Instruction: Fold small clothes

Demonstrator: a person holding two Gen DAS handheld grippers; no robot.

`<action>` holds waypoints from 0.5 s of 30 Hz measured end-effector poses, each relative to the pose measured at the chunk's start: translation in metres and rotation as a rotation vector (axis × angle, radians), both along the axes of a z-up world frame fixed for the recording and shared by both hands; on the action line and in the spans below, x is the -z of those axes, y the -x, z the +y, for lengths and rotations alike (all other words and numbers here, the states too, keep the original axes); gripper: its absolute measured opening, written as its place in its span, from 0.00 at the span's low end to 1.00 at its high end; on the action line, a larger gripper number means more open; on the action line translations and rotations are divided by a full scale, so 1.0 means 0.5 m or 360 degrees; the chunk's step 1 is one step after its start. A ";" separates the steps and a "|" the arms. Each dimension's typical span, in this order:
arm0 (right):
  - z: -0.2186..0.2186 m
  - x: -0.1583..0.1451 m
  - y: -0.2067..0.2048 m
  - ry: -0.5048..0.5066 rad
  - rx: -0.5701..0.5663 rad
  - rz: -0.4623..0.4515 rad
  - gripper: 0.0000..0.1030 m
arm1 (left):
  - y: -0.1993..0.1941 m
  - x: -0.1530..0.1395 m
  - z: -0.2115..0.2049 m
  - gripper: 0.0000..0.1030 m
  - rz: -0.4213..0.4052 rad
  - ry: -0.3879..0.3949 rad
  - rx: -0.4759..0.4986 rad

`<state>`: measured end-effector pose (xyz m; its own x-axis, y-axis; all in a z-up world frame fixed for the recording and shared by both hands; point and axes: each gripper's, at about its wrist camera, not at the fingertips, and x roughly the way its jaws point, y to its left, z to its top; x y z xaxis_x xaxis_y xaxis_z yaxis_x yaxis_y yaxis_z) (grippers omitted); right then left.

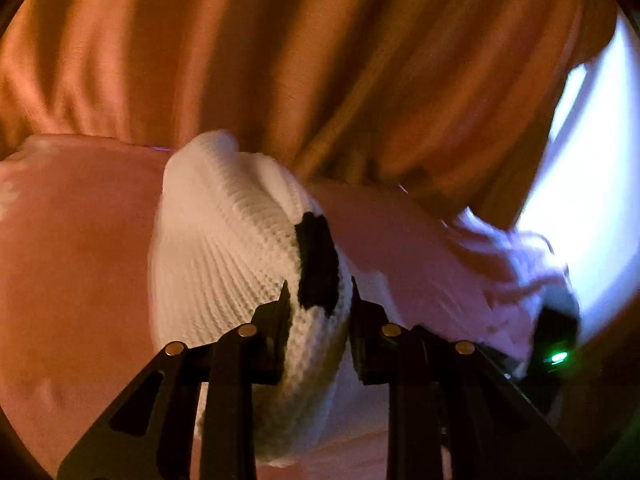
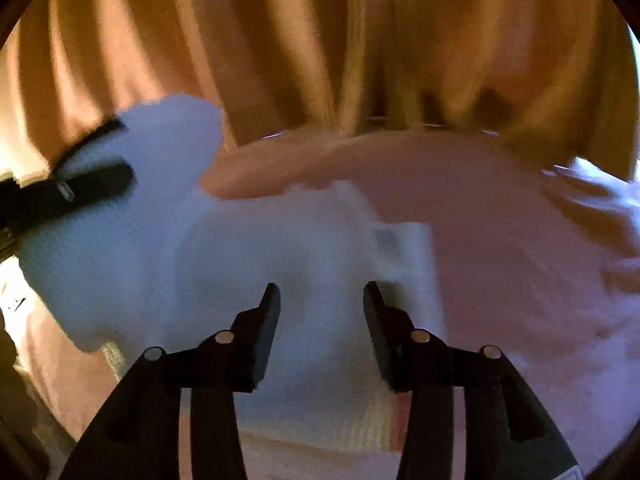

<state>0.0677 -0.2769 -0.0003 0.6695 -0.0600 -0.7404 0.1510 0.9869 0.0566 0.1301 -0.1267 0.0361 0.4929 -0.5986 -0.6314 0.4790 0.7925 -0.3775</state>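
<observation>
A small white ribbed knit garment (image 1: 224, 256) with a black patch (image 1: 318, 264) is bunched between the fingers of my left gripper (image 1: 320, 300), which is shut on it above a pink bed sheet (image 1: 72, 264). In the right wrist view the same white garment (image 2: 248, 264) spreads over the sheet, blurred, with a white label (image 2: 400, 248) at its right side. My right gripper (image 2: 322, 300) is open just above the garment, holding nothing. The left gripper (image 2: 80, 188) shows at the left, clamped on the garment's lifted end.
Orange curtains (image 1: 280, 60) hang close behind the bed in both views. A bright window (image 1: 592, 184) is at the right. Rumpled pink bedding (image 2: 580, 240) lies to the right. The right gripper's body with a green light (image 1: 558, 356) shows at lower right.
</observation>
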 end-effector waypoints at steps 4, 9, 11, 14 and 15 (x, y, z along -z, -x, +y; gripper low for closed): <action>-0.096 0.019 0.052 0.0008 0.0116 0.0071 0.42 | 0.028 0.088 -0.132 0.26 0.0070 -0.0164 0.0104; -0.135 0.035 0.084 -0.0059 0.0111 0.0098 0.47 | 0.088 0.156 -0.173 0.49 0.0072 -0.0288 0.0096; -0.139 0.032 0.075 -0.0135 0.0071 0.0096 0.52 | 0.106 0.138 -0.140 0.66 0.0038 -0.0245 0.0089; -0.111 0.015 0.046 -0.0232 -0.0014 0.0051 0.61 | 0.122 0.085 -0.061 0.76 -0.0021 -0.0203 0.0029; -0.098 0.009 0.032 -0.0268 -0.0060 0.0043 0.66 | 0.122 0.073 -0.029 0.78 -0.0049 -0.0230 -0.0018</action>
